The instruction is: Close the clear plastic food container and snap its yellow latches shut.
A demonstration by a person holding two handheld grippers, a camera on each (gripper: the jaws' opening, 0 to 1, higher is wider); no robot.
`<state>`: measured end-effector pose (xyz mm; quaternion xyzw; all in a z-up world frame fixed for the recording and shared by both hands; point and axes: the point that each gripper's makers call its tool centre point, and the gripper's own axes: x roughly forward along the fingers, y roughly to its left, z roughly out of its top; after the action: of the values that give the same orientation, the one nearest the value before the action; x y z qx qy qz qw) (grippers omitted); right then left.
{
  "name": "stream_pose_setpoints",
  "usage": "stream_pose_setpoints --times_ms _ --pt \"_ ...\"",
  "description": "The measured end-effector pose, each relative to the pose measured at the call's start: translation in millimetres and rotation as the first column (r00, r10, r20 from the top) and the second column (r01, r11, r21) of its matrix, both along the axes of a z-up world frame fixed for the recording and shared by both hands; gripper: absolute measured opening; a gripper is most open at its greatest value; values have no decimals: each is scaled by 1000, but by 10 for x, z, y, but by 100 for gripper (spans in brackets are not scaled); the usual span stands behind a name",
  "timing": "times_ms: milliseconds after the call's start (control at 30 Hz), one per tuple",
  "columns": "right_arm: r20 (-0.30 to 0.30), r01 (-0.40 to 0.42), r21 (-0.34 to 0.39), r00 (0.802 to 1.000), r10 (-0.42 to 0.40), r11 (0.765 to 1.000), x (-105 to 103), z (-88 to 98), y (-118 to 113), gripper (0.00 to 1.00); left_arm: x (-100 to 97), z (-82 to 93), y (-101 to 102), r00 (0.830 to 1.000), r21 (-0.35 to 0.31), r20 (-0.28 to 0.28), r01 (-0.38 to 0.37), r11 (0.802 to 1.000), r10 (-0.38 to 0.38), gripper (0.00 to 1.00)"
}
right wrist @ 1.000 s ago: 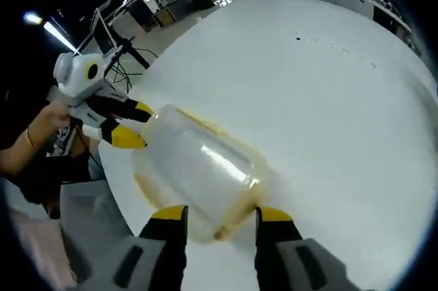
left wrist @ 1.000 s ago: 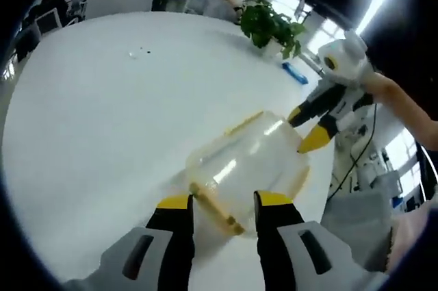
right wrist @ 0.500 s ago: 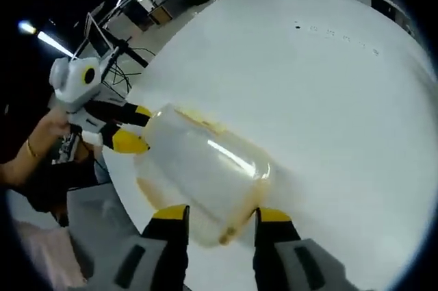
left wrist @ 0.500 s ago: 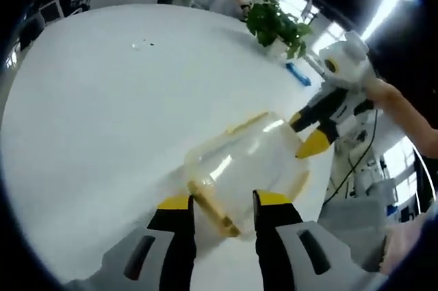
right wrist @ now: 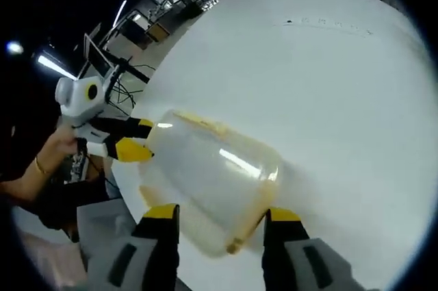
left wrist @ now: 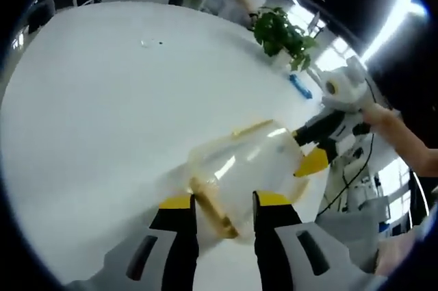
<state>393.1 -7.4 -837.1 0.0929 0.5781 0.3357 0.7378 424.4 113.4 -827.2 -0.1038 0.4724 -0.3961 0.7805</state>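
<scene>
L tongs [left wrist: 221, 203] are standing open w/ jaws straddling the near end of the clear container [left wrist: 245, 168], one yellow latch [left wrist: 212, 207] lying right betw. the tips. Can't tell if the tips are actually touching plastic. From the right gripper view it's the mirror setup: R tongs [right wrist: 221, 212] are also spread, framing the opposite end and its latch [right wrist: 235, 244].

The container is sitting on the white tabletop [left wrist: 102, 113] close to its edge, long axis running tong-to-tong, so each pair is facing one short end head-on, about equally near. Lid seems to be on, latches prob. not yet snapped.

Both tongs are pitching down at a slant toward the box, a person's hand [right wrist: 51, 150] gripping the L one. Beyond: potted plant [left wrist: 282, 33] at the far rim.
</scene>
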Motion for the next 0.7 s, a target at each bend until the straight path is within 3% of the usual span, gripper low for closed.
stream_pose_setpoints --times_ms 467,700 --pt "22 6 1 1000 -6 1000 -25 40 -14 47 13 18 -19 999 7 47 8 1000 -9 31" --pt "20 30 -17 999 -30 999 -41 84 -117 40 -3 28 -56 998 19 61 16 1000 -17 31"
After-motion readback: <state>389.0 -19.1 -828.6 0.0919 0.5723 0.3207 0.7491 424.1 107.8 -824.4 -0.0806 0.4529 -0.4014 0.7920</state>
